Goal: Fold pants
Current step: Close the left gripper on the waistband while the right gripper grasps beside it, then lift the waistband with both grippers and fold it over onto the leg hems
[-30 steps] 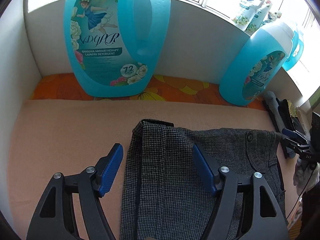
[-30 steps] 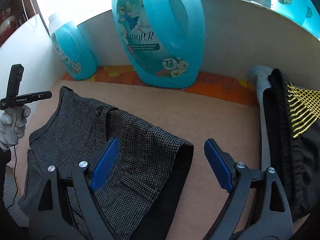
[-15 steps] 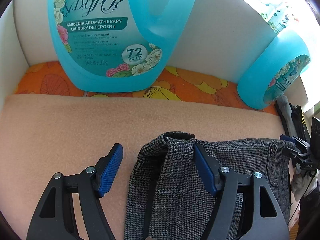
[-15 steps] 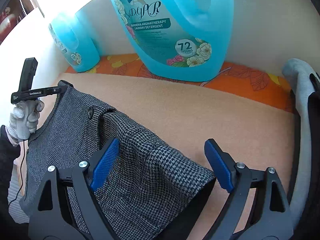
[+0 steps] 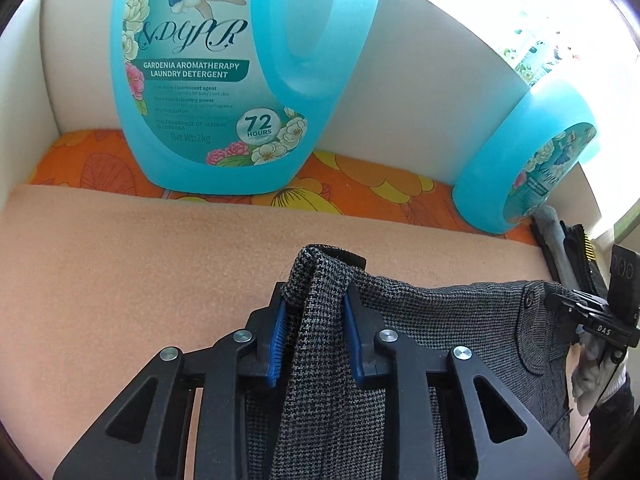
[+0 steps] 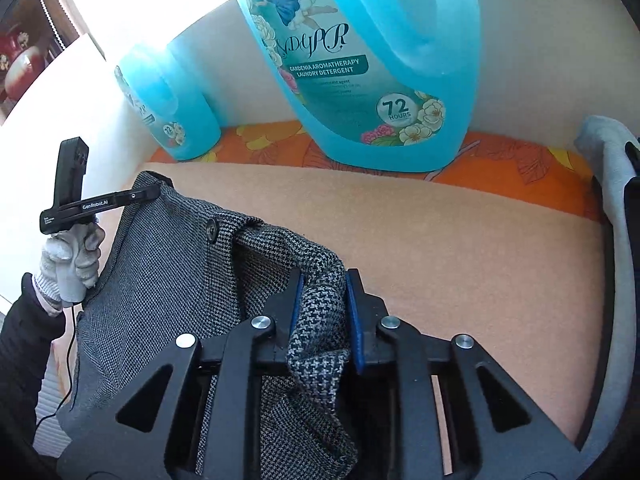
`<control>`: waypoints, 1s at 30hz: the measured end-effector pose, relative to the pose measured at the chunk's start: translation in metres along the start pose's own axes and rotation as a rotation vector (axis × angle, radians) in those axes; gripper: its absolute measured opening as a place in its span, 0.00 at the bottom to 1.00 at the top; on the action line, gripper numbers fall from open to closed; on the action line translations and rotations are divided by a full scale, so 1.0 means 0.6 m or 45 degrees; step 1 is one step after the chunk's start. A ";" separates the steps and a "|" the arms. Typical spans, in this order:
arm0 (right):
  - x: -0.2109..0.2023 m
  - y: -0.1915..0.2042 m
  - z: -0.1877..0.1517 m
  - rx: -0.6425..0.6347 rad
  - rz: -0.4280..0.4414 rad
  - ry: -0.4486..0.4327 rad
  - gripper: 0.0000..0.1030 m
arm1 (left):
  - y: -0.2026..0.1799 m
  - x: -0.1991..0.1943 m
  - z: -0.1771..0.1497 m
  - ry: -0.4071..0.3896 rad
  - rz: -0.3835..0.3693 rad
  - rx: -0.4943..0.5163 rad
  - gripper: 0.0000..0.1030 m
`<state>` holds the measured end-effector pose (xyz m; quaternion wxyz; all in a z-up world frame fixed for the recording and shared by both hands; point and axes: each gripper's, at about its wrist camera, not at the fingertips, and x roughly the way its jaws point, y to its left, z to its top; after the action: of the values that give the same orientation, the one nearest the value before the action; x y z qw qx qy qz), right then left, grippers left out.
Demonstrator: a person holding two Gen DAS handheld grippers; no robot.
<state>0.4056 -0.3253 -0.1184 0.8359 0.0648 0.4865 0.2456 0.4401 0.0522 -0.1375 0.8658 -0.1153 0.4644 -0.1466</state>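
The left gripper (image 5: 314, 334) is clamped on a bunched corner of the grey checked pants (image 5: 420, 360), its blue pads pinching the cloth just behind the dark-lined edge that pokes up ahead of them — a grip taken near the corner, it seems, so the whole edge will lift together. The right gripper (image 6: 322, 320) is closed the same way on the pants' opposite corner, a thick wad of fabric squeezed between its pads. Between the two grips the pants hang in a shallow sag with the buttoned part in the middle, the rest trailing down toward the person; holding both corners at once probably keeps the edge straight for carrying it over into a fold. The pants lie on the near side of the peach mat (image 5: 132, 280), well short of its far edge, which leaves bare mat beyond them to lay the cloth on. Past the mat's far edge, on an orange flowered cloth (image 5: 96, 164), stand two blue detergent bottles — the big one (image 5: 224, 80) upright, the other one (image 5: 524, 168) leaning against the white wall. Off the mat's right end lies a pile of other clothes (image 6: 612, 208), apart from the pants.
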 end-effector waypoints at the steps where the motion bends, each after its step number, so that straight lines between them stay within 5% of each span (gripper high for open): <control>1: -0.003 0.001 0.000 0.003 0.000 -0.006 0.19 | 0.001 -0.009 0.000 -0.010 -0.012 0.001 0.21; 14: -0.124 0.046 -0.003 -0.067 -0.010 -0.111 0.17 | -0.030 -0.087 0.001 -0.122 -0.087 0.032 0.14; 30: -0.257 0.146 -0.069 -0.239 -0.037 -0.231 0.15 | -0.068 -0.271 -0.082 -0.274 -0.178 0.156 0.12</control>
<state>0.2775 -0.3272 0.0110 0.8824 0.0011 0.3847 0.2709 0.3076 0.0699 -0.0252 0.9036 -0.1094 0.3500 -0.2217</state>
